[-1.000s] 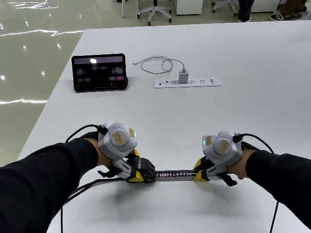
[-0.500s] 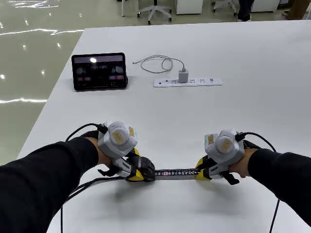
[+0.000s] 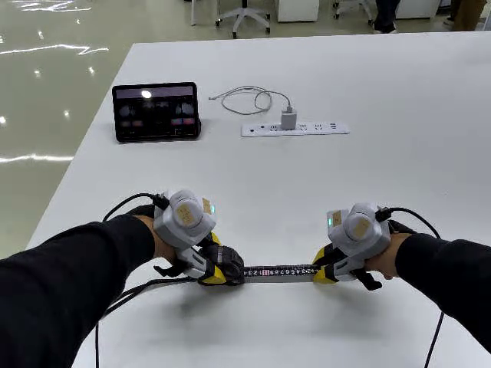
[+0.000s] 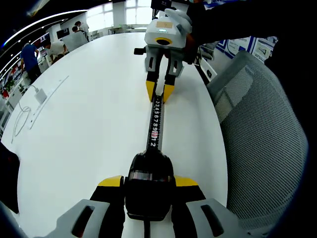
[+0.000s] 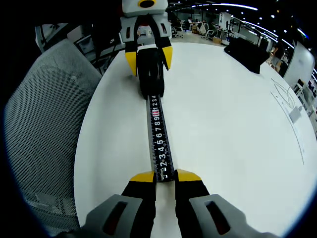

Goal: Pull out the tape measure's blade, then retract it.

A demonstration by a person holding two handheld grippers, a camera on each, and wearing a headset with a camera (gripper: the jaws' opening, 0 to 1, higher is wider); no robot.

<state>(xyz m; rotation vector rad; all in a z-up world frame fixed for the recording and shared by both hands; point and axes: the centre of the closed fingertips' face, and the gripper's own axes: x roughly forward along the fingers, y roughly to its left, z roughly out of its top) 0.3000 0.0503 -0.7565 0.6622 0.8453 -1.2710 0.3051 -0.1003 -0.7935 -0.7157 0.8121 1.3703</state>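
— What do we have around us?
— We're at a broad white table [image 3: 399, 84]. To its left, a glossy greenish floor [image 3: 46, 84] throws back bright glare.
— And behind us?
— A grey mesh chair [image 4: 257, 144]. Past the table's far end we see a swivel chair's base [image 3: 244, 14], and strip lights [image 5: 240, 6] overhead.

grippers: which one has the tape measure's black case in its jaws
The left gripper: its jaws clamp the black case, while the right gripper pinches the end of the blade.
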